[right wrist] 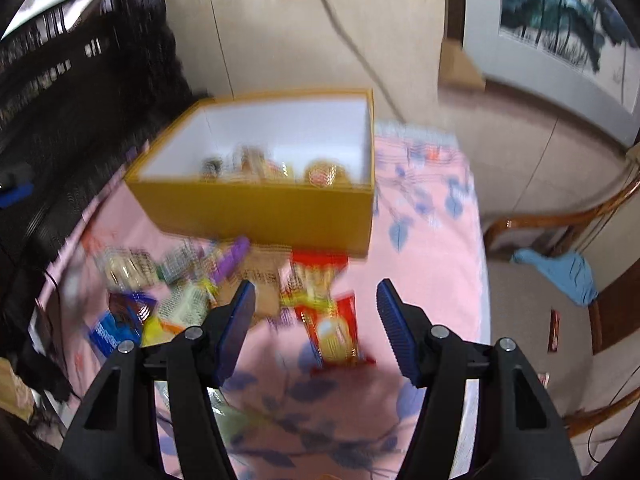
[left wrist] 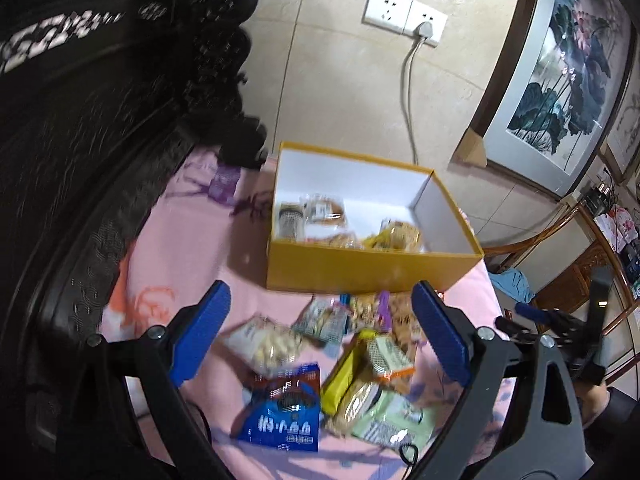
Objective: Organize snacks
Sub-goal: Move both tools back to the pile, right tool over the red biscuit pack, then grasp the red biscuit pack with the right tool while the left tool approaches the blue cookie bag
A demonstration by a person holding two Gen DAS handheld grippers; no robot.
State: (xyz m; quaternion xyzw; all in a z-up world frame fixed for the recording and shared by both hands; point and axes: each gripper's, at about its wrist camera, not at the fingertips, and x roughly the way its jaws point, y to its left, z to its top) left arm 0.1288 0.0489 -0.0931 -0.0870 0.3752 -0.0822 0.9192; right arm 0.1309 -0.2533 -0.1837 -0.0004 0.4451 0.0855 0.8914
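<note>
A yellow box with a white inside stands on a pink flowered cloth and holds several snack packs. In front of it lies a loose heap of packets: a blue bag, a yellow-green bar, a pale green pack, a bag of pale puffs. A red packet lies apart on the right. My left gripper hangs open above the heap, nothing between its blue pads. My right gripper is open over the red packet, not touching it.
A dark carved wooden piece borders the cloth on the left. Behind are a tiled wall, a socket with a cable and a framed painting. Wooden chairs and a blue cloth stand right of the table edge.
</note>
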